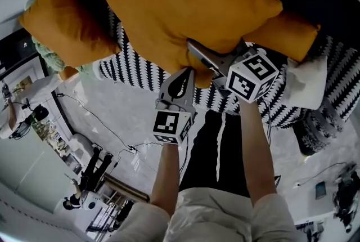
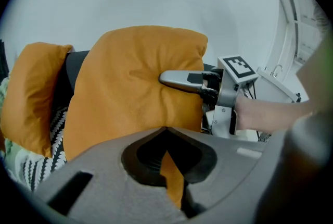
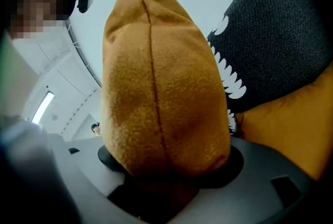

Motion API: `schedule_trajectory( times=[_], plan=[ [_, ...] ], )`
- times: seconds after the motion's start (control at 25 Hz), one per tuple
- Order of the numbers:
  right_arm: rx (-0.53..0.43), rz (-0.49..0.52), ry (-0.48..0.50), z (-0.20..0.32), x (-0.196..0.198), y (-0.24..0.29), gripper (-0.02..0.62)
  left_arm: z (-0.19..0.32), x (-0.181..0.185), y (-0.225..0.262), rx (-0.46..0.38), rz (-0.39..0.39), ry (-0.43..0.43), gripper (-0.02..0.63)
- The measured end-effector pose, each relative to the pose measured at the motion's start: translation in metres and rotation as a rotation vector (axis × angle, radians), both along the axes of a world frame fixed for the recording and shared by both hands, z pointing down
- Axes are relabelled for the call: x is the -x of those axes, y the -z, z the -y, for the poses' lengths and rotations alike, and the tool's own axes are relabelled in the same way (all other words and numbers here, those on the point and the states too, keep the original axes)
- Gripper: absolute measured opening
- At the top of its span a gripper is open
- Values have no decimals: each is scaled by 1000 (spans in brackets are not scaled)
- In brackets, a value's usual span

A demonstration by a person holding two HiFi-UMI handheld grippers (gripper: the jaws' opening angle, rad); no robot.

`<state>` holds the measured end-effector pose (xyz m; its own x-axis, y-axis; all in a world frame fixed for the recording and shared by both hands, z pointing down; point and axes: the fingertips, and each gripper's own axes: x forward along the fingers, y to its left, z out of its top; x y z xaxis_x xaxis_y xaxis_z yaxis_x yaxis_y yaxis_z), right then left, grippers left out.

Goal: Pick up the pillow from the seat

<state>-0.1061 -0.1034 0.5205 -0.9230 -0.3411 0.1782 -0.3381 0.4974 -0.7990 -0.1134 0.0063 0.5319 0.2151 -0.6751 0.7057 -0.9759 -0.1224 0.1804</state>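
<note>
Orange velvety fabric fills the middle of the scene: the pillow (image 1: 185, 4) stands on edge over the front of the seat (image 1: 140, 72), whose cover is black with white scallops. Whether its lower edge has cleared the seat cannot be told, since the grippers hide it.

The two grips do different jobs. The left gripper (image 1: 187, 75) is closed on a thin fold of the pillow's cover at the lower edge, near the seat's front, and only a sliver of orange cloth shows between its jaws. That reads as a steadying pinch. The right gripper (image 1: 197, 50) clamps the thick end of the pillow, the seam running up between its jaws and one jaw pressing a dent into the broad face. This looks like the load-bearing hold, taken wide because the stuffing is bulky and soft.

Toward the seat's left end leans a second orange pillow (image 1: 56, 21), close to the held one but apart from it. At the seat's right end lies a third orange cushion (image 1: 289, 32), partly tucked behind the held pillow, with a white cushion (image 1: 306, 83) at the seat's front right corner. The dark backrest (image 3: 281, 25) rises behind the seat. Cables (image 1: 112, 128) trail on the pale floor (image 1: 129, 111) in front of the seat. I judge the third cushion the likeliest thing to drag along.
</note>
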Motion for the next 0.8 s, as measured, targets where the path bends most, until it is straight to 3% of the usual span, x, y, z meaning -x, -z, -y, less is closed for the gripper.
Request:
schedule_trajectory(
  times=[0.4,0.8],
  plan=[
    [52,-71,-107,-41,-7,38,336,-39,13,44,4,-6,20,6],
    [36,-169,-212,-83,-8,79,318,-55,55,105,-101,21,26,6]
  ],
)
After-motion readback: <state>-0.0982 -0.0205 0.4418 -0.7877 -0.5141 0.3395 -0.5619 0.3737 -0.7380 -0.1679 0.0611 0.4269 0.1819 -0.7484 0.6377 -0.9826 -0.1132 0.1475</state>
